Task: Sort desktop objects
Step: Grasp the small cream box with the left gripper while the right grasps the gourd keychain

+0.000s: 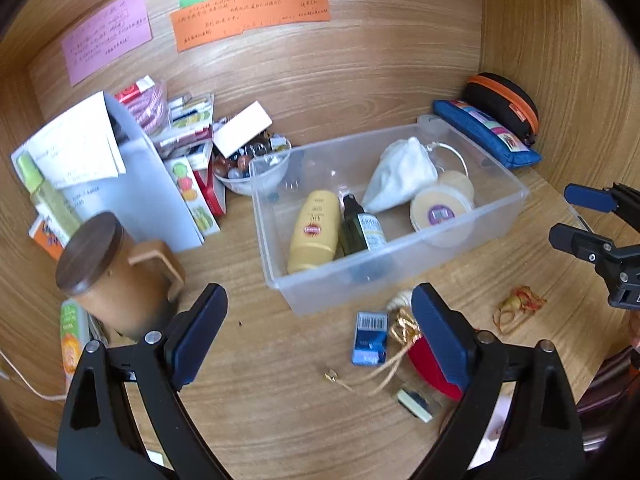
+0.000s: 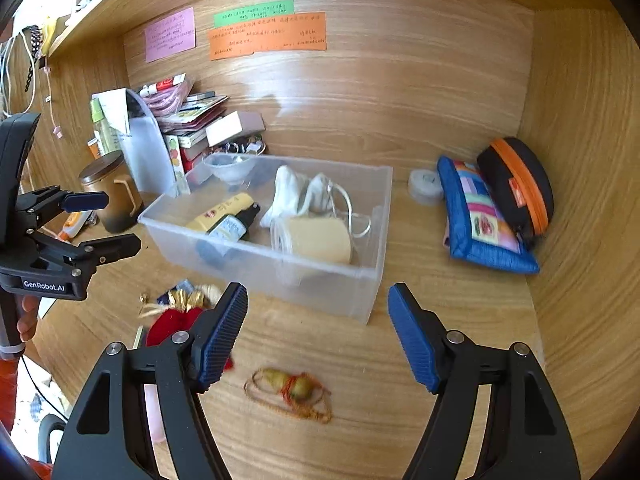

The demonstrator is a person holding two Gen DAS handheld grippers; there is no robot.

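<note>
A clear plastic bin (image 1: 516, 196) (image 2: 372, 280) sits mid-desk, holding a yellow bottle (image 1: 314, 232), a dark green bottle (image 1: 362, 228), a white cloth pouch (image 1: 400, 176) and a round tin (image 1: 440, 210). In front of it lie a small blue box (image 1: 370, 338), a red pouch with gold cord (image 1: 430, 368) (image 2: 172, 322), and a gourd charm on an orange string (image 1: 518, 308) (image 2: 294, 390). My left gripper (image 1: 320, 332) is open and empty above the desk near the blue box. My right gripper (image 2: 318, 332) is open and empty, just above the gourd charm.
A brown lidded mug (image 1: 116, 276) stands at the left, with a pile of papers, boxes and a bowl of beads (image 1: 250, 160) behind it. A blue pouch (image 1: 488, 136) (image 2: 480, 216) and a black case with an orange zip (image 2: 520, 184) lie by the right wall.
</note>
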